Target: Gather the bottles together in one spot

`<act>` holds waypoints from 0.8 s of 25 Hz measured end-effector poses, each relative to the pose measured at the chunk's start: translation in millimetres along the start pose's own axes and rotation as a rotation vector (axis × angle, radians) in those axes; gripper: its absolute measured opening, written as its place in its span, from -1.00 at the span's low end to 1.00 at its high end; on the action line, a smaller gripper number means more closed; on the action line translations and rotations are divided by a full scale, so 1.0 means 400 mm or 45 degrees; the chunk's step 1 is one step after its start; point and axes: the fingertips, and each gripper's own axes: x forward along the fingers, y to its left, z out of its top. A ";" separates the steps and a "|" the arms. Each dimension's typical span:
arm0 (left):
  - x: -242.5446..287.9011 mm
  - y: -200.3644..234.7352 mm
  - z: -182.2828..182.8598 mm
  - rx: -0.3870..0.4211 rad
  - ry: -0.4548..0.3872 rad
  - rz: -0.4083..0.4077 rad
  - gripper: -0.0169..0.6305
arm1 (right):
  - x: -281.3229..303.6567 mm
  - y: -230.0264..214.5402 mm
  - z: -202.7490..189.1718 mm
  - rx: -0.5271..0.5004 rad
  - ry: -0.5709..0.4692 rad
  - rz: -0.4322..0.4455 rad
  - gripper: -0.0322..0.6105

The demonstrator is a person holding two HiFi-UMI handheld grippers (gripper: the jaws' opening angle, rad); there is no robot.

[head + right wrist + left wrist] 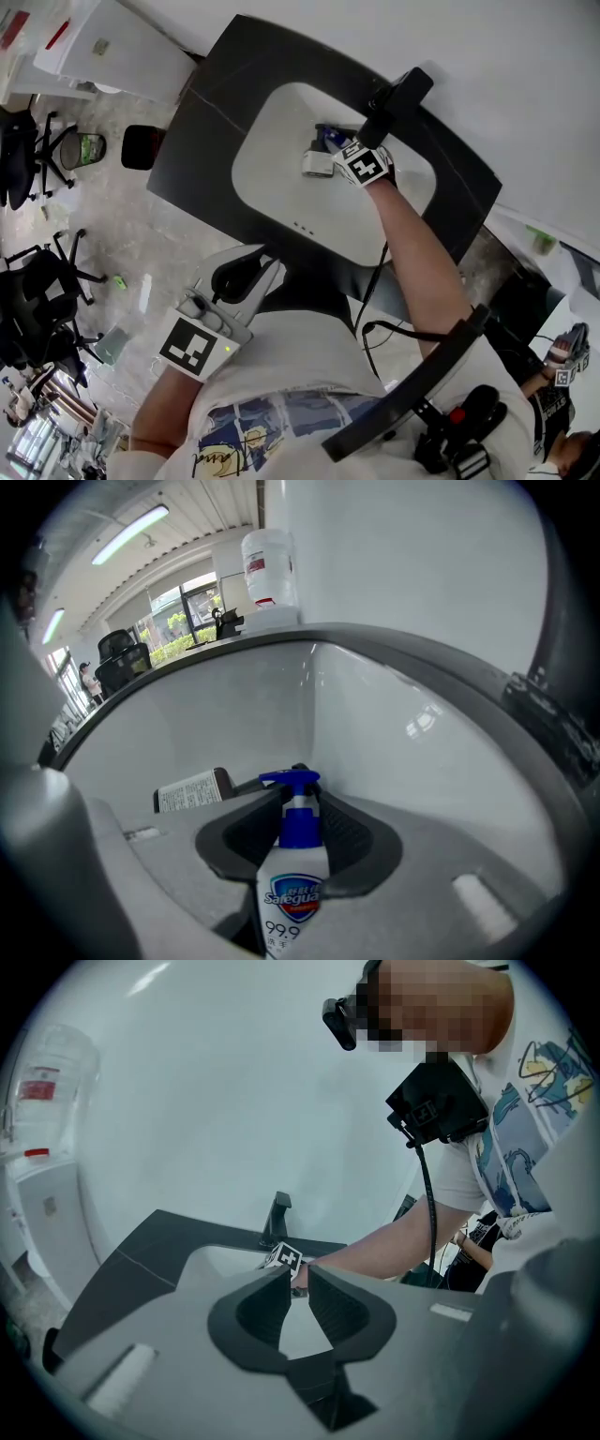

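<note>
Sunk in the dark countertop point(211, 122), the white sink basin point(281, 197) takes our right gripper point(298, 797), jaws clamped on a white pump bottle point(292, 892) near the faucet-side rim. Our left gripper point(298, 1277) hangs off the counter's near edge, jaws a sliver apart, empty. A second bottle point(192, 792) lies in the basin just beside.
</note>
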 end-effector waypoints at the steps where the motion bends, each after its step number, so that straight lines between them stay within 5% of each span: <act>1: 0.001 -0.002 0.000 -0.002 0.001 -0.004 -0.76 | -0.001 0.004 0.001 -0.012 0.000 0.003 -0.52; 10: 0.003 -0.027 0.009 0.021 -0.001 -0.038 -0.76 | -0.056 0.015 -0.036 -0.107 -0.018 -0.080 -0.54; 20: 0.017 -0.058 0.017 0.050 0.006 -0.112 -0.76 | -0.179 0.017 -0.021 -0.024 -0.182 -0.202 -0.54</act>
